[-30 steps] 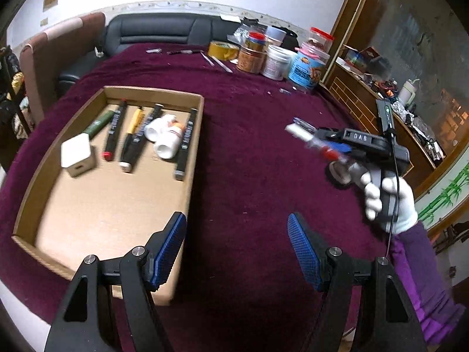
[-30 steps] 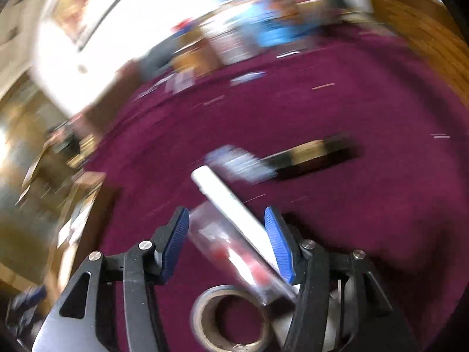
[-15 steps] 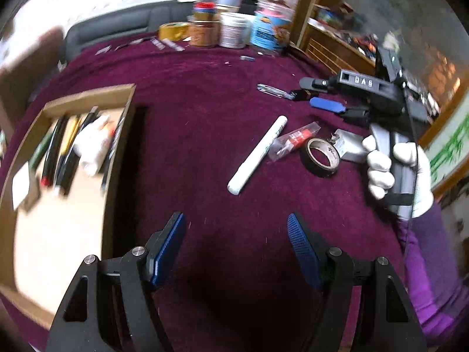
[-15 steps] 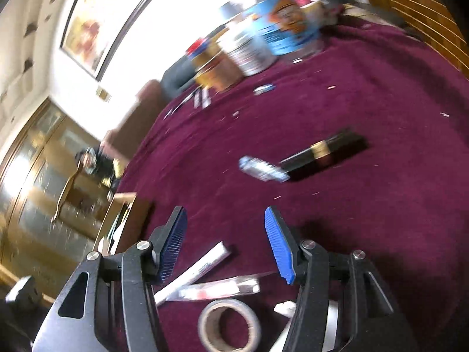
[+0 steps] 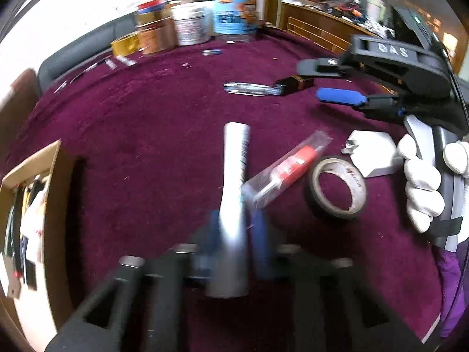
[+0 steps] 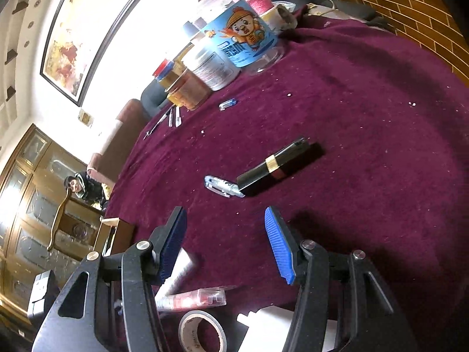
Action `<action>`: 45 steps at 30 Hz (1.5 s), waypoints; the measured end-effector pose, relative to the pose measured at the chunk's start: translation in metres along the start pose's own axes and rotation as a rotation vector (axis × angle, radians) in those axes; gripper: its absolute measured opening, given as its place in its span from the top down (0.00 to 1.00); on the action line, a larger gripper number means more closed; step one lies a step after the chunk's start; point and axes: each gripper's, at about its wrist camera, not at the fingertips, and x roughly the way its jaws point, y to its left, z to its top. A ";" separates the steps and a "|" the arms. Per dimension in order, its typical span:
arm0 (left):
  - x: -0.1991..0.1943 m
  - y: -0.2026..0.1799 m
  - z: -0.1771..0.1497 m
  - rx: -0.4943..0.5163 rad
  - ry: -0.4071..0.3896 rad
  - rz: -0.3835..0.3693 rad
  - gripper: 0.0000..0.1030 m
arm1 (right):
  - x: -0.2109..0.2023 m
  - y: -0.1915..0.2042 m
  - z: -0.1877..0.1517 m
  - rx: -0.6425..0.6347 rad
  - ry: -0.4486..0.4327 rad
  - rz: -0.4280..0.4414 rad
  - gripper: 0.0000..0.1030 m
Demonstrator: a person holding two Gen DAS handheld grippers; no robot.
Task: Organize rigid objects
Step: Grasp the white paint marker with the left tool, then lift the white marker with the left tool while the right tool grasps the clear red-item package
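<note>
Left gripper clamps the white marker on the maroon tablecloth.

Its jaws, wide apart half a second earlier, have shut on the marker's near end, readying it for the cardboard tray. The right gripper stays half-open and empty above the tape roll and packaged red tube.

White marker lies lengthwise on maroon cloth, its near end clamped between blue pads.
</note>
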 end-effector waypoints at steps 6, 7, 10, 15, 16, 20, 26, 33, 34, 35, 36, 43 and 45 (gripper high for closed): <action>-0.023 0.031 -0.025 -0.109 0.015 -0.035 0.89 | 0.001 -0.002 0.000 0.013 0.000 -0.013 0.48; -0.026 0.034 -0.029 -0.122 0.015 -0.044 0.89 | 0.002 -0.002 0.000 0.014 0.000 -0.016 0.48; -0.027 0.040 -0.033 -0.155 0.017 -0.058 0.89 | 0.003 -0.002 0.000 0.019 0.004 -0.021 0.48; -0.018 0.039 -0.027 -0.188 0.019 -0.047 0.81 | 0.005 -0.003 -0.001 0.017 0.009 -0.032 0.48; -0.016 0.036 -0.026 -0.177 0.014 -0.033 0.79 | 0.005 -0.004 -0.001 0.020 0.010 -0.033 0.48; -0.011 0.029 -0.021 -0.153 -0.006 -0.024 0.62 | 0.007 -0.004 -0.001 0.023 0.017 -0.030 0.48; -0.002 0.014 -0.015 -0.092 -0.034 0.019 0.42 | 0.009 -0.001 -0.002 0.008 0.024 -0.030 0.48; 0.002 0.010 -0.013 -0.074 -0.043 0.033 0.35 | 0.010 -0.002 -0.002 0.021 0.029 -0.027 0.48; 0.002 0.009 -0.013 -0.070 -0.041 0.038 0.35 | 0.010 -0.001 -0.002 0.017 0.030 -0.024 0.48; 0.002 0.008 -0.013 -0.064 -0.041 0.049 0.37 | 0.010 0.000 -0.002 0.013 0.031 -0.022 0.48; 0.001 0.007 -0.013 -0.057 -0.045 0.059 0.45 | 0.010 0.000 -0.001 0.010 0.031 -0.021 0.48; -0.010 0.030 -0.019 -0.151 -0.052 0.015 0.90 | 0.011 -0.002 0.001 -0.003 0.027 -0.039 0.48; -0.021 0.036 -0.024 -0.172 -0.068 -0.001 0.90 | 0.010 -0.001 0.002 -0.018 0.020 -0.054 0.48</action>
